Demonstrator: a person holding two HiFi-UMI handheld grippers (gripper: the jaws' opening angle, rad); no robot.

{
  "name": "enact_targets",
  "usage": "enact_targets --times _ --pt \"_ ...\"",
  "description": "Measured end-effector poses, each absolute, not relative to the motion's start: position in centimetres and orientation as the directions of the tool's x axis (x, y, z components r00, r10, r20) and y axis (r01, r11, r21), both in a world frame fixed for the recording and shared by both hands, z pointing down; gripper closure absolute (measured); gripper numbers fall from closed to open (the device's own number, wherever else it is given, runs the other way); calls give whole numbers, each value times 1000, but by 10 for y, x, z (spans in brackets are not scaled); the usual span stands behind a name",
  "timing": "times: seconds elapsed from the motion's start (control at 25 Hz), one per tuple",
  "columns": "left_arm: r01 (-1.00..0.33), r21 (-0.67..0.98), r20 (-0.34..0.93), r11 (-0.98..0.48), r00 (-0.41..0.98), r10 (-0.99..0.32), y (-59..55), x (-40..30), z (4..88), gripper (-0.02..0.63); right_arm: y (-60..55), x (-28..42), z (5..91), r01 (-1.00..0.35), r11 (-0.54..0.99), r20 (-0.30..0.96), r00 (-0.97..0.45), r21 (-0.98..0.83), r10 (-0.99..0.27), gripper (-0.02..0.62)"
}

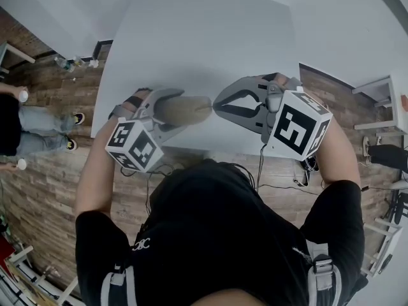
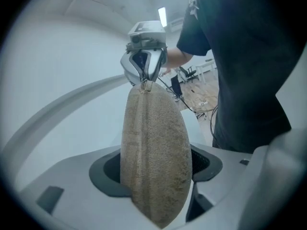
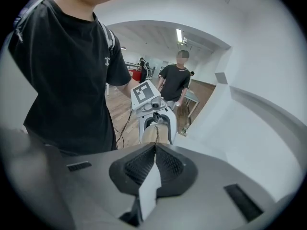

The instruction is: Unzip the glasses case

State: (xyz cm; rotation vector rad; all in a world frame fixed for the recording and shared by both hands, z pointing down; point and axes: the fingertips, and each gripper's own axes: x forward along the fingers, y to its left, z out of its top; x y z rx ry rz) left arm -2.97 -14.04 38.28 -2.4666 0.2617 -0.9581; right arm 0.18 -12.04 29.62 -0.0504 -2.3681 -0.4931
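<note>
The glasses case (image 1: 182, 109), tan and fuzzy, is held above the front edge of the white table (image 1: 191, 37). My left gripper (image 1: 178, 112) is shut on the case's sides, and the case (image 2: 156, 147) fills the space between its jaws, narrow end pointing away. My right gripper (image 1: 215, 105) faces it from the right, its tips meeting at the case's end. In the left gripper view those tips (image 2: 145, 80) pinch the small zipper pull (image 2: 145, 86). In the right gripper view the jaws are closed, and the pull's thin cord runs from the tips to the case (image 3: 157, 134).
A wooden floor with cables (image 1: 280, 183) lies below the table edge. One bystander (image 1: 25, 123) stands at the left, and another person (image 3: 175, 80) stands in the room behind. White shelving (image 1: 382, 101) is at the right.
</note>
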Motion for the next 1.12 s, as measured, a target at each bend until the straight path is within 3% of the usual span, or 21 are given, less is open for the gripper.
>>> enact_targets --times 0.56,0.84,0.92,1.0,1.12 --pt "-190 -359 508 -914 782 -362 -146 -75 378 287 -132 15 299 88 940 694 -698 329 -178 580" --pt "-143 -400 536 -905 765 -358 -139 -52 379 288 -133 8 282 10 948 572 -799 319 -184 575" --pt "-127 -412 543 -902 761 -355 -139 -45 378 288 -130 4 279 18 947 569 -803 322 -178 545" --pt "-115 -423 551 -899 755 -355 -140 -42 377 288 -128 -3 282 43 947 585 -795 318 -161 457" --pt "-109 -434 553 -894 752 -360 -139 -42 376 288 -128 -11 287 56 941 588 -793 333 -161 462"
